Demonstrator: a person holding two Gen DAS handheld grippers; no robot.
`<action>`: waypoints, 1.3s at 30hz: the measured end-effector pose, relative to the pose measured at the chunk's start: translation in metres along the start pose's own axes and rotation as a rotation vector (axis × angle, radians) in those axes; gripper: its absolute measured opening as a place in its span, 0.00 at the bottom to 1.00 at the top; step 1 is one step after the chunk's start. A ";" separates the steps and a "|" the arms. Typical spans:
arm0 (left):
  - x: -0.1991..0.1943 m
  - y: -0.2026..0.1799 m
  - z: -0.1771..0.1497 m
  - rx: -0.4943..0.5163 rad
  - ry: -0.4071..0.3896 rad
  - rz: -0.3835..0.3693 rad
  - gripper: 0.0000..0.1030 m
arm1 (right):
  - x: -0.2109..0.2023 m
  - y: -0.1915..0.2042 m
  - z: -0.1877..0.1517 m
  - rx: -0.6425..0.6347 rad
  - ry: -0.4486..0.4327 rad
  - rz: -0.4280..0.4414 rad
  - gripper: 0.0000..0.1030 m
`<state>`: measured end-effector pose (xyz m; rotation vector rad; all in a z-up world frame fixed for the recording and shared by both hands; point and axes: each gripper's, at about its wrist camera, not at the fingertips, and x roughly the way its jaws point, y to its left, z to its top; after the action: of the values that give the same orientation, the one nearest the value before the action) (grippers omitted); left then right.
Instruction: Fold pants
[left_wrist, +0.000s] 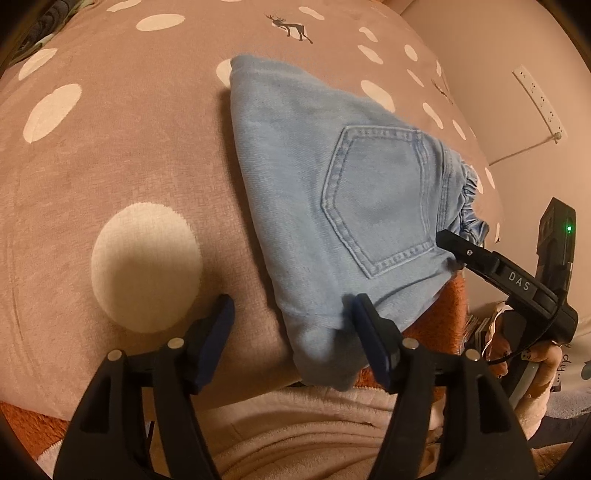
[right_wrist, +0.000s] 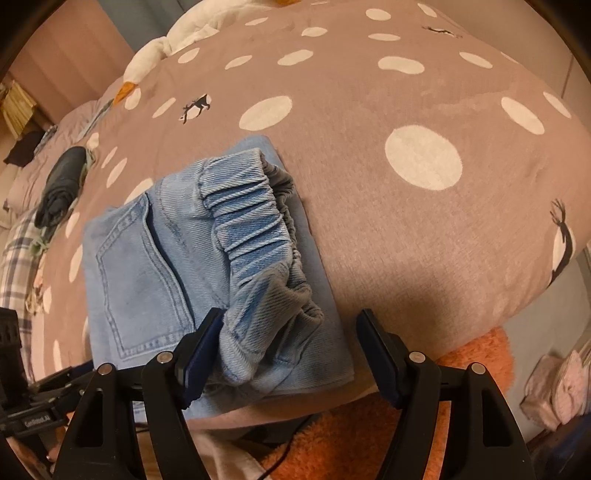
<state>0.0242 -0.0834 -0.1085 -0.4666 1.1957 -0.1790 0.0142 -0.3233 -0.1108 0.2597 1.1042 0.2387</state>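
Left gripper (left_wrist: 291, 332) parted, right gripper (right_wrist: 291, 347) parted, folded pale denim pants (left_wrist: 325, 206), ribbed elastic waistband (right_wrist: 255, 225), fuzzy dotted blanket (left_wrist: 122, 158)

We carry two matching black plastic grippers. On the left gripper (left_wrist: 291, 325) and the right gripper (right_wrist: 291, 339) we see dark blue pads (right_wrist: 201, 354) lining the fingers, and round silver pins (right_wrist: 164, 356) at the pivots of the triangular-cut arms. Seen from the left, the right gripper's finger bears white letters "DAS" (left_wrist: 519, 280), its body shows a green light (left_wrist: 569, 229), and a thin black cable (left_wrist: 506, 360) loops near our hand (left_wrist: 543, 363).
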 end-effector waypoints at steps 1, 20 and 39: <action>-0.003 0.001 0.001 -0.001 -0.003 -0.007 0.73 | -0.002 0.000 0.001 0.000 -0.005 0.001 0.73; 0.016 0.009 0.042 -0.030 -0.054 -0.088 0.84 | -0.007 -0.003 0.027 -0.039 -0.067 0.063 0.86; 0.021 0.006 0.048 -0.047 -0.102 -0.186 0.30 | 0.020 0.007 0.026 -0.020 -0.020 0.263 0.54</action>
<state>0.0759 -0.0737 -0.1157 -0.6221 1.0581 -0.2840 0.0462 -0.3126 -0.1148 0.3892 1.0461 0.4804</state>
